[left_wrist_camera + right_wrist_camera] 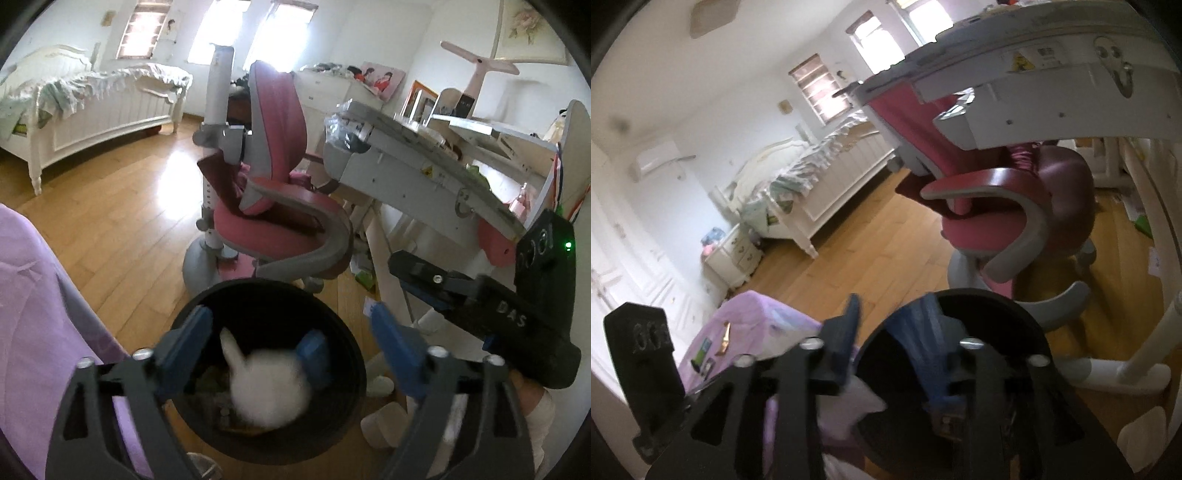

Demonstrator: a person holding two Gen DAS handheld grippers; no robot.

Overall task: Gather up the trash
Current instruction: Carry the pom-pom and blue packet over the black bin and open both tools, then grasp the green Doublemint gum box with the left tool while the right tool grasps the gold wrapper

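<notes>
left wrist view, white wad (267,384) in black bin (347,354), left gripper (291,328) jaws wide, empty, right gripper (886,325) likewise

Surfaces around your bin

Your black plastic bin (343,347) looks matt; the wooden floor (122,229) at 10 o'clock shines glossy; the white wad (267,387) looks soft, papery.

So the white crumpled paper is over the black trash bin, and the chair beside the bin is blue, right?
Not quite. The white crumpled paper is over the black trash bin, but the chair beside it is pink with grey trim, not blue. The left wrist view shows it.
</notes>
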